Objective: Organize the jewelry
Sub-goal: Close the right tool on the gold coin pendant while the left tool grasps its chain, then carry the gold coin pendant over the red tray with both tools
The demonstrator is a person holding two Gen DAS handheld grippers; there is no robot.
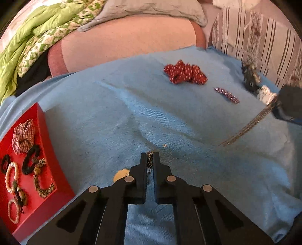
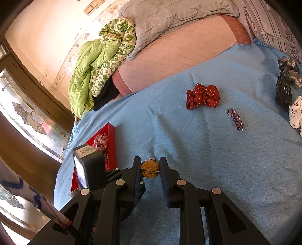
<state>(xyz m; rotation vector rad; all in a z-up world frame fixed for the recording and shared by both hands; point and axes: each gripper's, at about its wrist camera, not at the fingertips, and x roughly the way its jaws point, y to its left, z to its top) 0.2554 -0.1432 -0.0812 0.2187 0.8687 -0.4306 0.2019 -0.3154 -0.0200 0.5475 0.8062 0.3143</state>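
Note:
My left gripper point(image 1: 150, 158) is shut on a black-and-gold chain point(image 1: 149, 162) just above the blue cloth point(image 1: 113, 113). A round gold pendant point(image 1: 120, 174) lies by its left finger. In the right wrist view my right gripper point(image 2: 150, 164) is shut on that round gold brooch point(image 2: 150, 169). A red tray point(image 1: 56, 164) at the left holds a checked scrunchie point(image 1: 23, 137), bracelets and hair ties. A red dotted scrunchie point(image 1: 185, 72) and a purple leaf clip point(image 1: 226, 95) lie on the cloth further back.
A black clip point(image 1: 249, 77) and a white dotted scrunchie point(image 1: 266, 94) lie at the right edge. A thin chain bundle point(image 1: 249, 126) hangs at the right. A green quilt point(image 1: 34, 37) and a grey pillow point(image 1: 151, 7) lie behind.

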